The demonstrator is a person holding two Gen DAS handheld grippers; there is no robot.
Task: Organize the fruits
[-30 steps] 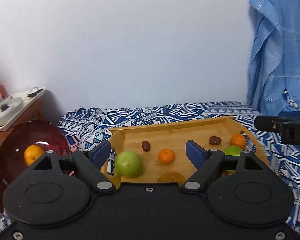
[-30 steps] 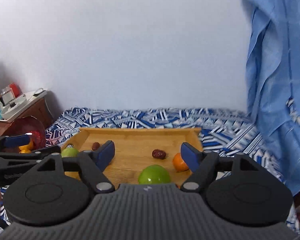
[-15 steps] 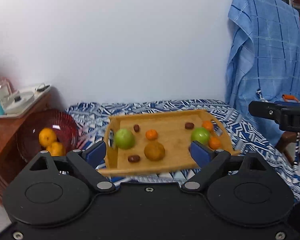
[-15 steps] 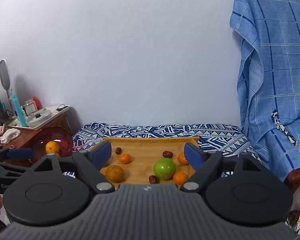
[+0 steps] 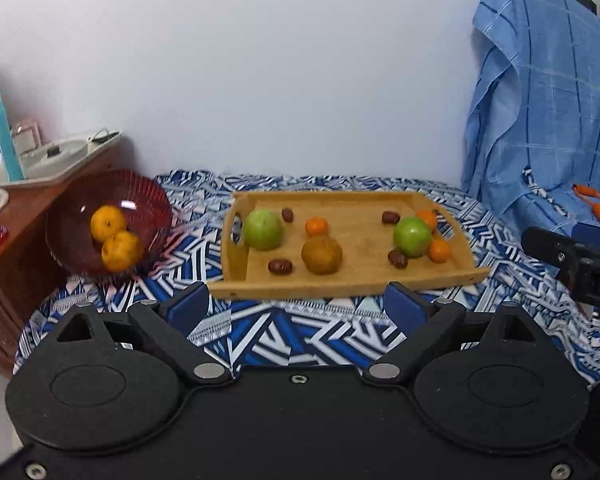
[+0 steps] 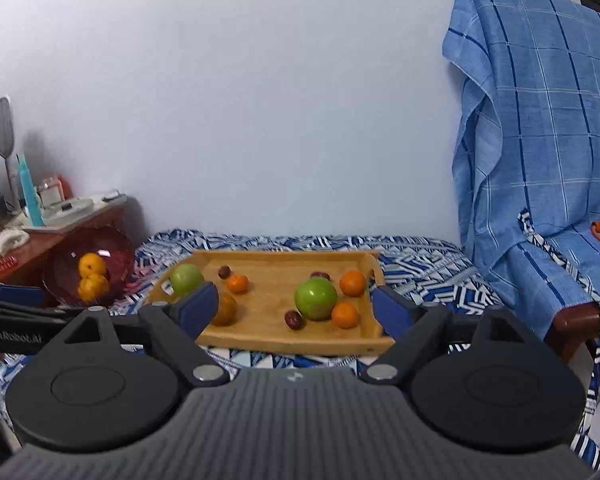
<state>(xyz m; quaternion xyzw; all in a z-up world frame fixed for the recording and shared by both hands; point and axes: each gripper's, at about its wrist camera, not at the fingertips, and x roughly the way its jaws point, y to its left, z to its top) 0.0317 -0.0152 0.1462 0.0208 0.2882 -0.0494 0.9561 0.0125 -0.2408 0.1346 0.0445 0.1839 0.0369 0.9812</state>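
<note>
A wooden tray lies on a blue patterned cloth. It holds two green apples, a brown pear, small oranges and dark dates. A red glass bowl left of the tray holds two oranges. My left gripper is open and empty, short of the tray's front edge. My right gripper is open and empty, also in front of the tray, with the green apple seen between its fingers.
A wooden side table with a white tray and bottles stands at the left. A blue checked cloth hangs over a chair at the right. A white wall runs behind the table.
Both grippers have pulled back and up from the tray; the whole tray and the red bowl now show. Both stay open and empty.
</note>
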